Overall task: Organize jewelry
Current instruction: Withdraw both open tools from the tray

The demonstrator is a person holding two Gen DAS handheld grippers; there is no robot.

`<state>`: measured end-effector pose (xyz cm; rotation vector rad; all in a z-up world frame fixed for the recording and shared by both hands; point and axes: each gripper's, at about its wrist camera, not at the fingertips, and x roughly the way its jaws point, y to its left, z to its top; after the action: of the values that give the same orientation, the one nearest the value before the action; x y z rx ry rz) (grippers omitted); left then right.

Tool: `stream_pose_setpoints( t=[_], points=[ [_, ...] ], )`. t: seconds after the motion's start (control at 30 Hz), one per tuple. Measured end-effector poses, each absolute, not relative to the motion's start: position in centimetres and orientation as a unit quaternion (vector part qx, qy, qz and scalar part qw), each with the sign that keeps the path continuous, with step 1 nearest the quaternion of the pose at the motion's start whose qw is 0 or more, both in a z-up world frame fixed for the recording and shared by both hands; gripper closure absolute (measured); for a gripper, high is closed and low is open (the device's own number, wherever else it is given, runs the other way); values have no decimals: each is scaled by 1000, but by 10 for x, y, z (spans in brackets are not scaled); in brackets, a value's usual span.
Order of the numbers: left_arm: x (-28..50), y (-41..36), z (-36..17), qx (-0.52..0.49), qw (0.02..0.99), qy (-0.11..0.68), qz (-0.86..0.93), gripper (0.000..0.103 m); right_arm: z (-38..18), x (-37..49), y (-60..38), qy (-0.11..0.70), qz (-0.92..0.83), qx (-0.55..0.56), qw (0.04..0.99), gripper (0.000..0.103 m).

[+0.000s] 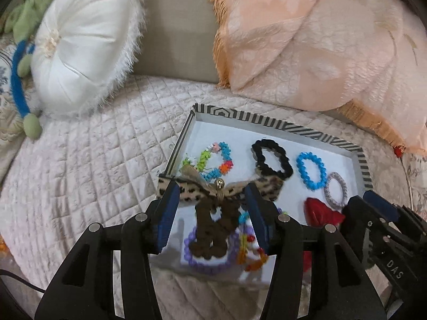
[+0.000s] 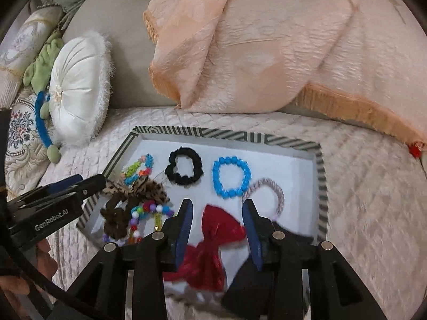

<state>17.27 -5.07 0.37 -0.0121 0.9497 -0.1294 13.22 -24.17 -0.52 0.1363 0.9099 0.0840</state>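
Note:
A striped-rim white tray (image 1: pixel 277 124) (image 2: pixel 226 136) lies on the quilted bed. In it lie a multicolour bead bracelet (image 1: pixel 216 160), a black scrunchie (image 1: pixel 269 160) (image 2: pixel 184 169), a blue bead bracelet (image 1: pixel 311 170) (image 2: pixel 230 176), a grey hair tie (image 1: pixel 336 190) (image 2: pixel 267 192), a red bow (image 1: pixel 323 212) (image 2: pixel 213 242), a purple bracelet (image 1: pixel 205 262) and beaded strands (image 2: pixel 149 213). My left gripper (image 1: pixel 210 202) is open around a leopard-print bow (image 1: pixel 213 194) (image 2: pixel 136 194). My right gripper (image 2: pixel 217 213) (image 1: pixel 379 208) is open, its fingers either side of the red bow.
A round white cushion (image 1: pixel 82 42) (image 2: pixel 77 90) and a green and blue plush toy (image 1: pixel 24 61) lie at the left. A peach fringed blanket (image 1: pixel 320 40) (image 2: pixel 267 45) is heaped behind the tray. The quilted cover (image 1: pixel 93 160) surrounds the tray.

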Motion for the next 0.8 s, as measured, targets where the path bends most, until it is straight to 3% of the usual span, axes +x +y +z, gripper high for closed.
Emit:
stream_pose_setpoints(
  t=[0.8],
  points=[
    [102,-49,51,6,915,401,-46,52,39,72,-235,405,13,65,912,58]
  ],
)
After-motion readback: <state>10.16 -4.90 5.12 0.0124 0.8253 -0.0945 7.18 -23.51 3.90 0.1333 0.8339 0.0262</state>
